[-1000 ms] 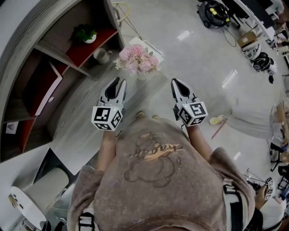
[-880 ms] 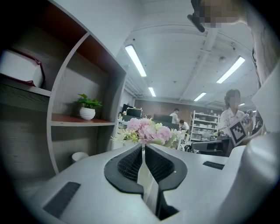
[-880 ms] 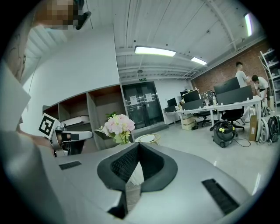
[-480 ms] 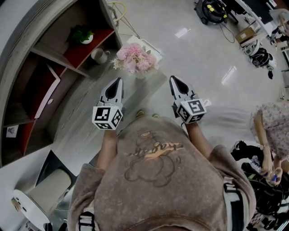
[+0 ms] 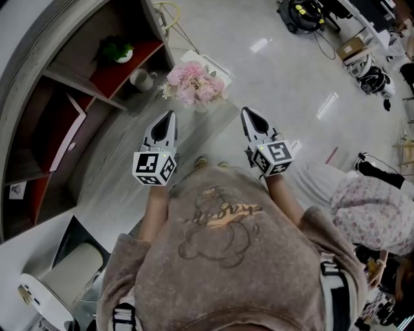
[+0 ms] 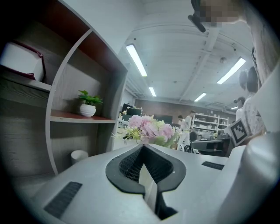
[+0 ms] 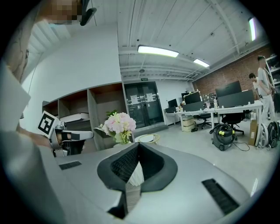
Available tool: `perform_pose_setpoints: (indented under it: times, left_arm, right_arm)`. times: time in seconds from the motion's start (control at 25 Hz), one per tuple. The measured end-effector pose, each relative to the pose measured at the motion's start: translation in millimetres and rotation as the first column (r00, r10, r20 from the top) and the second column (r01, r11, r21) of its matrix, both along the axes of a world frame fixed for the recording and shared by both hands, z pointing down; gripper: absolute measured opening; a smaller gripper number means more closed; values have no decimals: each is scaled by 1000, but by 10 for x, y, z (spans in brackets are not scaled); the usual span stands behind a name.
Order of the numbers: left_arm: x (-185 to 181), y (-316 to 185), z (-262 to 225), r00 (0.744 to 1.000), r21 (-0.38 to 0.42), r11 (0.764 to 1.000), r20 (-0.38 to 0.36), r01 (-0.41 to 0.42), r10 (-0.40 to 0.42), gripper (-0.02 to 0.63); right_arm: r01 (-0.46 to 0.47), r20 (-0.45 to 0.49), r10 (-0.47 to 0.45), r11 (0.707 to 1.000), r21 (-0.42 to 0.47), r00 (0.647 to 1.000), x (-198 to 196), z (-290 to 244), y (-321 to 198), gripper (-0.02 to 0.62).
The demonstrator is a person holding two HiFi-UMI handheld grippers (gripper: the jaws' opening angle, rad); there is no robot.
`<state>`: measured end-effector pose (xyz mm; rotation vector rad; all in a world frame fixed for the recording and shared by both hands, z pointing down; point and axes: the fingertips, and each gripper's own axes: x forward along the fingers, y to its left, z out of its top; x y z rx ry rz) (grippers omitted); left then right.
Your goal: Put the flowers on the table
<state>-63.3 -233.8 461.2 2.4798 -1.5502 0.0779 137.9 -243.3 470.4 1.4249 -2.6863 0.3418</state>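
A bunch of pink flowers [image 5: 194, 84] stands ahead of me beside the corner of the curved shelf unit [image 5: 77, 84]. In the right gripper view the flowers [image 7: 118, 124] sit in a white ribbed vase [image 7: 132, 173] straight beyond the jaws. The left gripper view shows the flowers [image 6: 148, 130] just over its jaw tips. My left gripper [image 5: 169, 115] is shut and empty, a short way short of the bunch. My right gripper [image 5: 248, 111] is also shut and empty, level with the left and to the right of the flowers.
The shelf unit holds a small potted plant [image 5: 116, 48], a grey mug [image 5: 139, 79] and a white case [image 5: 65, 139]. A person in patterned clothes [image 5: 375, 213] stands at the right. A vacuum cleaner [image 5: 299, 14] sits far back. A white bin [image 5: 58, 271] is at lower left.
The left gripper's jaws have come together from slightly apart. Both grippers shifted slightly. A person in patterned clothes has come into view at the right.
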Motion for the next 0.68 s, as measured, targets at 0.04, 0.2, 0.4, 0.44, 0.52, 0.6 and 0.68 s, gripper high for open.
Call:
perform_pose_setpoints:
  times: [0.04, 0.2, 0.4, 0.44, 0.52, 0.6, 0.68]
  left_arm:
    - [-5, -2, 5, 1000, -1, 1000, -2, 0, 0, 17]
    - [-2, -11, 18, 1000, -4, 1000, -9, -4, 4, 17]
    - [21, -9, 22, 1000, -7, 1000, -10, -12, 12, 17]
    - [21, -10, 26, 1000, -8, 1000, -10, -14, 14, 17]
    - [16, -14, 32, 1000, -11, 1000, -10, -14, 14, 17]
    - [18, -21, 33, 1000, -14, 1000, -10, -13, 13, 17]
    - [25, -26, 31, 1000, -16, 1000, -10, -14, 14, 17]
  right_arm:
    - [-2, 0, 2, 1000, 0, 1000, 5, 5, -1, -2]
    - [-8, -2, 8, 1000, -2, 1000, 28, 16, -5, -2]
    - [-13, 1, 13, 1000, -2, 1000, 39, 14, -1, -2]
    - [-13, 1, 13, 1000, -3, 1000, 35, 14, -2, -2]
    - [-12, 2, 12, 1000, -4, 1000, 29, 15, -4, -2]
    - [-11, 2, 11, 1000, -6, 1000, 32, 14, -6, -2]
    - [-10, 1, 10, 1000, -7, 1000, 40, 13, -5, -2]
